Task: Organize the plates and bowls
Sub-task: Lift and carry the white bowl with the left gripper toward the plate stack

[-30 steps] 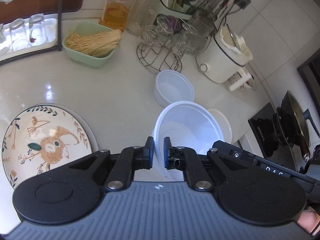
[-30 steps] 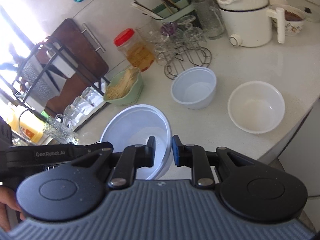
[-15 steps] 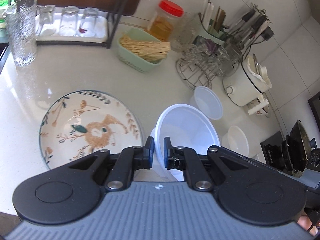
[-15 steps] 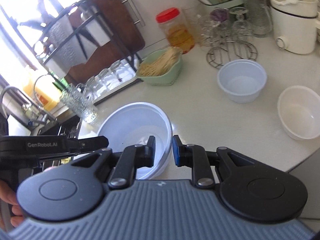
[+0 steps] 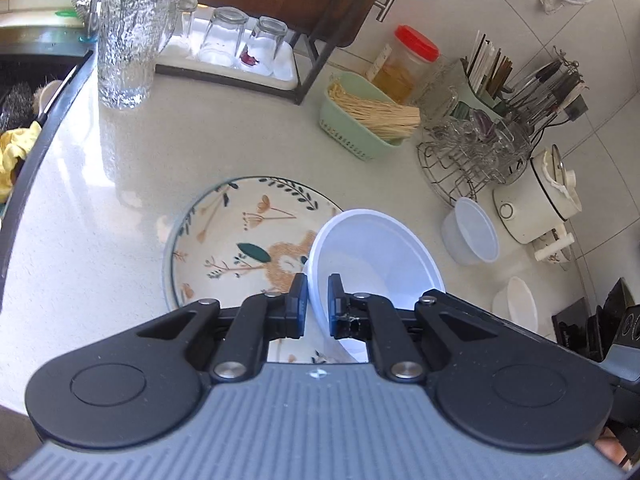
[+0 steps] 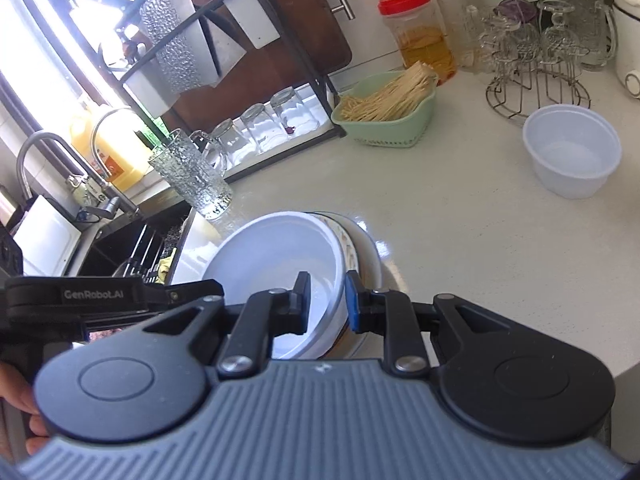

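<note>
Left gripper (image 5: 318,306) clamped on the near rim of the large white plastic bowl (image 5: 376,256), fingers narrowed to a slim gap with the rim pinched between the pads. Right gripper (image 6: 327,302) likewise closed around the opposite rim of the same bowl (image 6: 276,264), one finger inside, one outside. Bowl held tilted above the floral plate (image 5: 240,240), overlapping the plate's right side in the left wrist view; whether its base touches the plate, impossible to tell. Plate lying flat on the pale countertop (image 5: 120,200), cream with leaf and flower pattern, only a sliver of its edge (image 6: 366,248) visible past the bowl in the right wrist view.

Further right on the counter, a smaller translucent plastic bowl (image 5: 472,232) (image 6: 572,152) standing upright, well apart from the plate. Beyond it, near the counter edge, a small white bowl (image 5: 516,304). Behind, a green basket of dry noodles (image 5: 364,124) (image 6: 388,116), a red-lidded jar (image 5: 408,60) (image 6: 418,36) and a wire rack of glasses (image 5: 472,148) (image 6: 536,60). White electric cooker (image 5: 540,204) beside the rack. Tall textured glass (image 5: 132,36) (image 6: 192,172) near the sink (image 6: 132,248), upturned tumblers on a tray (image 5: 236,56) behind it.
</note>
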Tool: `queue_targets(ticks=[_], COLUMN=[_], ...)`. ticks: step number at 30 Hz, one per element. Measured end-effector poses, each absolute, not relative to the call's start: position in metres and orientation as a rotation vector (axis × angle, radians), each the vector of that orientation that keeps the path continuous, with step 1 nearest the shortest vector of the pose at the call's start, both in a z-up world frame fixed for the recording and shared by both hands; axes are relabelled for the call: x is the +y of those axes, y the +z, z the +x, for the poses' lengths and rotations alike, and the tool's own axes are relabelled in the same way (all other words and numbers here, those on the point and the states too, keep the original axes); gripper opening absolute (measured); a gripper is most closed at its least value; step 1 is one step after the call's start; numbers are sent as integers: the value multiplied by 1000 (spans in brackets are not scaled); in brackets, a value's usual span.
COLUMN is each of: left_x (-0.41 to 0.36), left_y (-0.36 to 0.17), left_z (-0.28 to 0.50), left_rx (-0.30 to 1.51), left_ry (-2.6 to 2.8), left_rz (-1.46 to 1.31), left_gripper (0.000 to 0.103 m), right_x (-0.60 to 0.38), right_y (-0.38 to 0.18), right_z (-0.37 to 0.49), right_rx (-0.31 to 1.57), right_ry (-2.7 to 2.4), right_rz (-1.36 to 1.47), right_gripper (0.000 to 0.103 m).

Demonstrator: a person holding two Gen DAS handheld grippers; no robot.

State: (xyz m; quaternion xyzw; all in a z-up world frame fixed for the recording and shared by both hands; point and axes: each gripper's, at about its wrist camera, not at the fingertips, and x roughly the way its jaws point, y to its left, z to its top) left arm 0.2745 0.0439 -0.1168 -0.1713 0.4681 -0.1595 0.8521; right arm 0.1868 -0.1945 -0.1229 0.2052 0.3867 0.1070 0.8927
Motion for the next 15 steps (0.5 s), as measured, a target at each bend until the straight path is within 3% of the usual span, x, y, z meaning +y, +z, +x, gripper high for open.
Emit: queue_targets(ticks=[15], left_x=[78], left_y=[-143], left_z=[296], left_rx=[972], left_ry=[-315], left_rz=[-335], left_gripper=[10], right_x=[-152], right_y=[-147], right_z=[209], right_rx=[791], right_ry=[199], right_rz=[365], right_gripper=[23])
